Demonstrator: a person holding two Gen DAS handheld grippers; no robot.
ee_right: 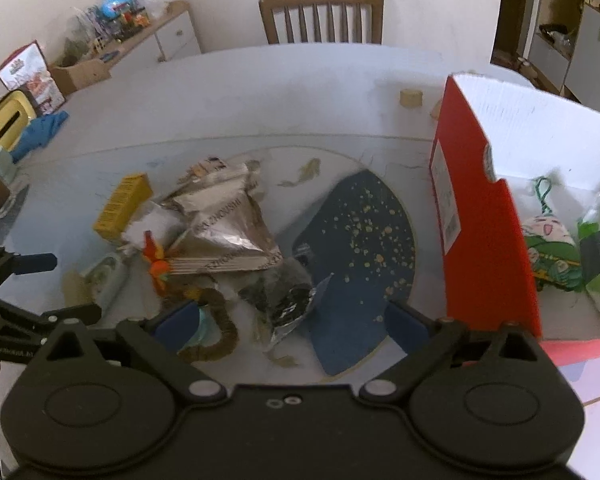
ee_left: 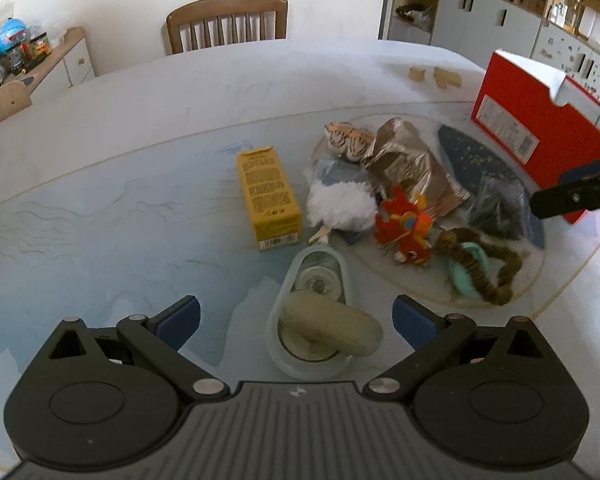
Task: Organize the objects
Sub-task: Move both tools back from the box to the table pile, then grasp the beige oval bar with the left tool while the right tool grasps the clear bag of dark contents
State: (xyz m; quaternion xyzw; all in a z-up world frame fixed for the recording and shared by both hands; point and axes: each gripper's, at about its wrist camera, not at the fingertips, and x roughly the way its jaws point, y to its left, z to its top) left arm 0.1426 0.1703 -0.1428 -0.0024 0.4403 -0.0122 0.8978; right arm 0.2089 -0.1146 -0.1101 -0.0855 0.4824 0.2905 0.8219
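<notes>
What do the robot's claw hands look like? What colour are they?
Both are mostly black plastic. The left gripper has two round black discs at its base, silver rivets on angled black link arms, a ribbed grey middle panel, and blue pads on its fingers. The right gripper matches: black discs, silver rivets, blue-padded fingers. Small white lettering shows on the left gripper's side in the right wrist view.

Crinkled shiny foil bag [ee_right: 224, 232]; fluffy white plush [ee_left: 340, 204]; matt yellow carton [ee_left: 269, 196]; glossy red cardboard box [ee_right: 480, 216]; clear, probably plastic, dispenser [ee_left: 312, 312]; glassy smooth tabletop [ee_left: 120, 220].
</notes>
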